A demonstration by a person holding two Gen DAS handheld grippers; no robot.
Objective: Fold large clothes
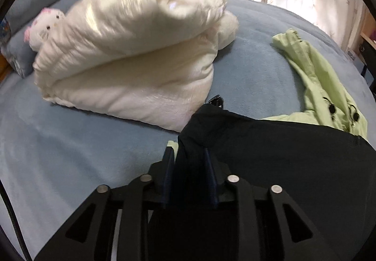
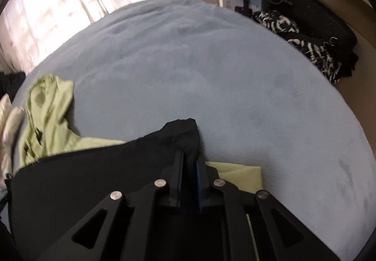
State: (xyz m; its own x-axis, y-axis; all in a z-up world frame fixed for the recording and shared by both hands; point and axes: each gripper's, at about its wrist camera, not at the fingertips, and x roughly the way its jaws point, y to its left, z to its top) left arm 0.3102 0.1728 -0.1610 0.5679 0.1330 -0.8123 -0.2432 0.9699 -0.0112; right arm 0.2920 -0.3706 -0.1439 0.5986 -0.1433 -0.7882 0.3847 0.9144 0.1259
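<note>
Clearly both pairs of fingers are pinching cloth: the left gripper [image 1: 189, 155] is clamped on one bunched corner of a large black fabric garment [image 1: 293, 157], and the right gripper [image 2: 189, 157] is closed on another corner. Between them the garment hangs limp over a pale green jacket [image 1: 322, 82] on the blue fleece-covered bed [image 2: 188, 61]. Being soft, light and floppy, it probably folds best held at corners and edges. A cream quilted bundle [image 1: 131, 54] sits just beyond.

Black garment [image 1: 293, 155] bunched up on the blue bed, draped over a lime-green jacket [image 1: 315, 78] (pretty crumpled).
</note>
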